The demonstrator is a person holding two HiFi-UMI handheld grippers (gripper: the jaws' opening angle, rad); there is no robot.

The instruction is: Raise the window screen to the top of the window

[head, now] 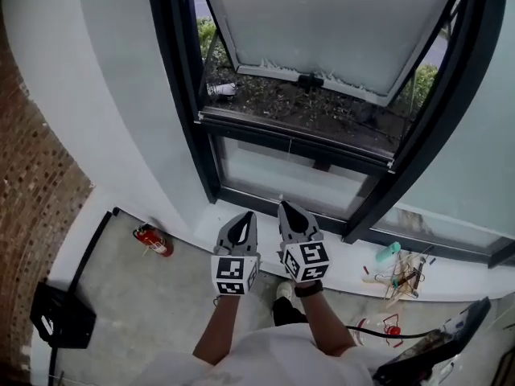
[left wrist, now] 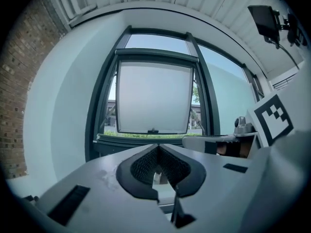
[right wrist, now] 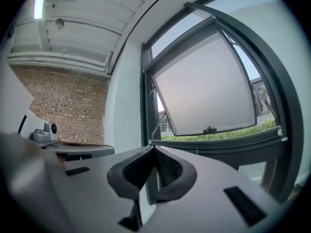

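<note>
A dark-framed window (head: 187,95) fills the wall ahead. Its frosted sash (head: 322,22) is swung outward, with a small black handle (head: 310,80) on its lower rail. A dark crossbar (head: 294,137) runs along the foot of the opening; I cannot make out any screen mesh. Both grippers hang side by side below the window, over the white ledge, apart from the frame. The left gripper (head: 244,218) (left wrist: 157,147) is shut with nothing in it. The right gripper (head: 287,209) (right wrist: 154,149) is shut and empty too. The frosted sash (left wrist: 154,98) (right wrist: 204,89) shows in both gripper views.
A white ledge (head: 354,268) runs under the window, with sticks and small clutter (head: 398,268) at its right end. A red fire extinguisher (head: 153,240) lies on the floor at left, near a black box (head: 63,316). A brick wall (head: 32,175) stands at far left.
</note>
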